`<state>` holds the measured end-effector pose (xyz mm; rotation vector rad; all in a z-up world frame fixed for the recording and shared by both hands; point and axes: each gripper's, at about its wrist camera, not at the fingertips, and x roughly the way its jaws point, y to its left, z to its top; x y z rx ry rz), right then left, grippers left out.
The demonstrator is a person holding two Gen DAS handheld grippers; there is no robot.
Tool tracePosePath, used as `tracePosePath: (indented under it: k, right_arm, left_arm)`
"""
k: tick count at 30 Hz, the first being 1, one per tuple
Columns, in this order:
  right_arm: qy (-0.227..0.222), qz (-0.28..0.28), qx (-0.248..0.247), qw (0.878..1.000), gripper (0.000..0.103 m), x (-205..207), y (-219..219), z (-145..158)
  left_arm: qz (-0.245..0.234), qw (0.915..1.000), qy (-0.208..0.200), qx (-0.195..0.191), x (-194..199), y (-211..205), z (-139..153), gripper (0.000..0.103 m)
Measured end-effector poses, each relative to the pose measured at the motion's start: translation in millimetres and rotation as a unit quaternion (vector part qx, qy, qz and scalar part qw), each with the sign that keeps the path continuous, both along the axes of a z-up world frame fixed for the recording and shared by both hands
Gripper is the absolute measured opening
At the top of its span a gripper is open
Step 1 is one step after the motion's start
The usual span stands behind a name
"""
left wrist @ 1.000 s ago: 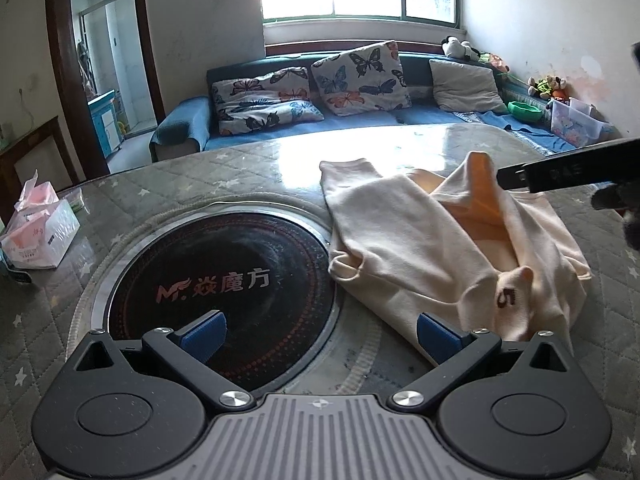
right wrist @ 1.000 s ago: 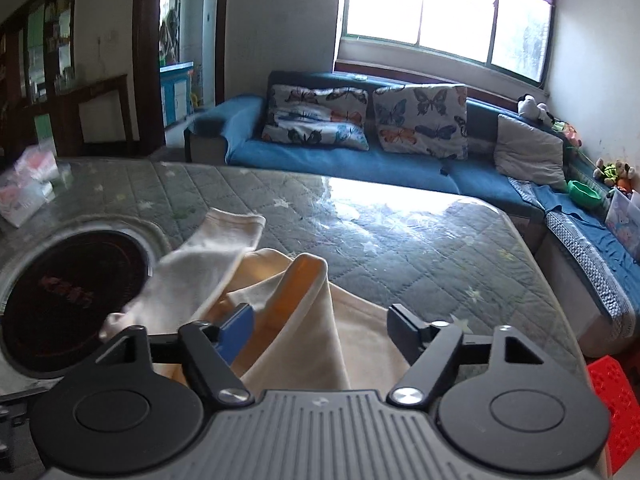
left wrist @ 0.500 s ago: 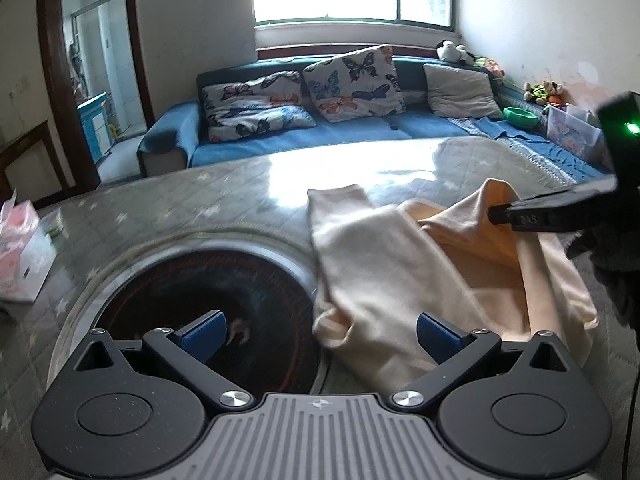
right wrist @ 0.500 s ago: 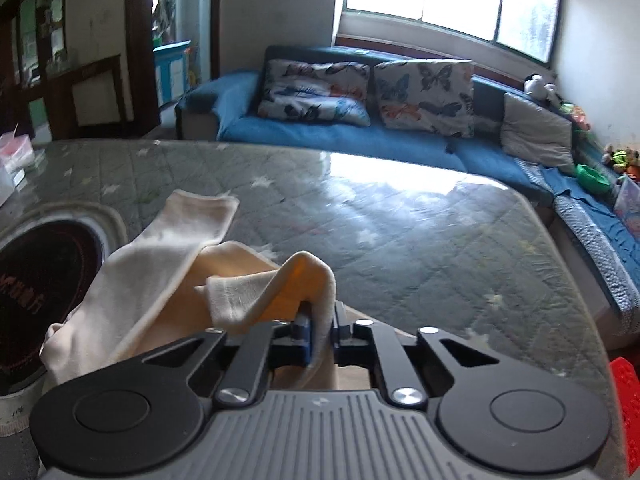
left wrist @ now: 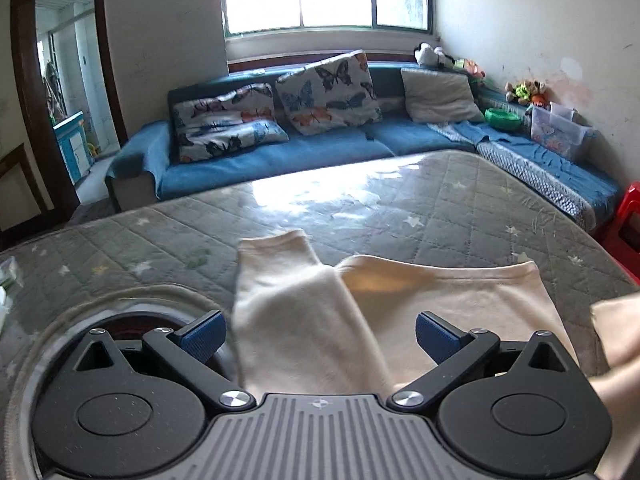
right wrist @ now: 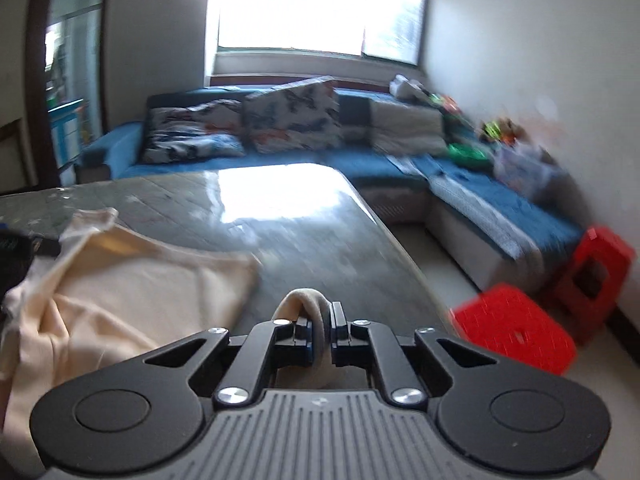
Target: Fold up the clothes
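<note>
Your right wrist view is smearing with motion blur, so the blue sofa (right wrist: pixel 384 168) and the red plastic stools (right wrist: pixel 516 328) beside the table are hard to make out. The cream long-sleeved cotton garment (left wrist: pixel 400 308) is being cut off at the lower edge of both views, with its near part lying hidden under the gripper bodies. A dark object at the left edge of your right view is too blurred to identify.

The garment is lying on the grey quilted table (left wrist: pixel 400 208), its body spreading out flat. In your left view one sleeve is running long and narrow away from you, its cuff end pointing toward the sofa, while the straight hem is stretching off to the right.

Your left gripper (left wrist: pixel 320 334) is hovering over the sleeve with its blue-padded fingers (left wrist: pixel 202 336) spread wide; the sleeve is lying between and below them, and contact cannot be told. Your right gripper (right wrist: pixel 320 330) is pinching a rolled fold of the cream fabric, its fingers pressing together on it, the fold arching up just past the tips near the table's right edge.
</note>
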<state>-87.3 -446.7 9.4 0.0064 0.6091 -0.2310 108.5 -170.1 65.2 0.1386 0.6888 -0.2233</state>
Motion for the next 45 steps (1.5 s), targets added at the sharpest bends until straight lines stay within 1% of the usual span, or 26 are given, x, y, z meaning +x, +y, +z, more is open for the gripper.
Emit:
tracePosePath:
  k: [1,2,4,6,7,8,9,10,12,13,16,21,22,25,30,33,37,39,41,44,45]
  right_arm:
    - [0.004,-0.006,0.005,1.000,0.008,-4,-5,-4]
    - [0.008,-0.013,0.010,1.000,0.008,-9,-10,-8]
    - [0.016,-0.025,0.020,0.999,0.008,-17,-19,-16]
    - [0.022,-0.033,0.028,0.999,0.010,-21,-26,-22]
    - [0.023,-0.034,0.030,0.999,0.011,-21,-27,-23]
    - [0.024,-0.035,0.032,0.999,0.012,-20,-29,-24]
    - [0.026,-0.036,0.034,0.998,0.012,-20,-30,-26]
    - [0.027,-0.038,0.037,0.998,0.012,-19,-31,-27]
    - [0.032,-0.037,0.043,0.998,0.012,-18,-31,-29]
    - [0.034,-0.037,0.043,0.998,0.013,-17,-31,-30]
    - [0.036,-0.041,0.044,0.998,0.013,-17,-33,-32]
    - [0.040,-0.051,0.048,0.997,0.021,-21,-38,-36]
    - [0.041,-0.053,0.048,0.997,0.021,-22,-39,-36]
    - [0.042,-0.057,0.048,0.996,0.022,-25,-40,-38]
    - [0.051,-0.051,0.042,0.997,0.028,-28,-37,-39]
    - [0.056,-0.038,0.035,0.997,0.028,-26,-31,-40]
    - [0.046,-0.035,0.041,0.997,0.026,-22,-29,-39]
    - [0.032,-0.047,0.044,0.997,0.023,-26,-32,-35]
    - [0.030,-0.062,0.046,0.997,0.023,-32,-38,-33]
    - [0.027,-0.085,0.047,0.995,0.023,-40,-46,-30]
    - [0.029,-0.094,0.056,0.994,0.024,-44,-51,-31]
  left_arm:
    - [0.002,1.0000,0.003,0.005,4,-4,-3,0.100]
    - [0.002,0.9999,0.005,0.013,7,-8,-7,0.095]
    - [-0.001,0.9994,0.012,0.031,12,-16,-14,0.088]
    - [0.001,0.9988,0.024,0.043,17,-16,-22,0.069]
    - [0.003,0.9984,0.031,0.048,19,-16,-25,0.062]
    - [0.006,0.9980,0.039,0.050,20,-14,-29,0.045]
    - [0.009,0.9977,0.045,0.049,21,-10,-31,0.032]
    - [0.012,0.9976,0.051,0.046,22,-7,-32,0.028]
    - [0.015,0.9979,0.050,0.038,19,2,-31,0.013]
    - [0.015,0.9983,0.045,0.034,16,7,-29,0.010]
    - [0.026,0.9990,0.027,0.026,5,23,-20,0.008]
    - [0.060,0.9982,0.007,0.001,-18,61,-4,0.007]
    - [0.067,0.9978,0.006,-0.003,-25,69,-3,0.007]
    - [0.086,0.9961,0.010,-0.015,-46,92,-3,0.007]
    - [0.118,0.9922,0.016,-0.034,-80,131,-3,0.007]
    - [0.136,0.9893,0.020,-0.048,-101,153,-4,0.006]
    - [0.151,0.9855,0.027,-0.073,-125,170,-5,0.006]
    - [0.155,0.9836,0.031,-0.087,-137,177,-4,0.006]
    - [0.157,0.9818,0.036,-0.100,-150,184,-3,0.006]
    - [0.160,0.9801,0.048,-0.108,-166,192,-5,0.006]
    - [0.162,0.9793,0.053,-0.109,-169,195,-7,0.006]
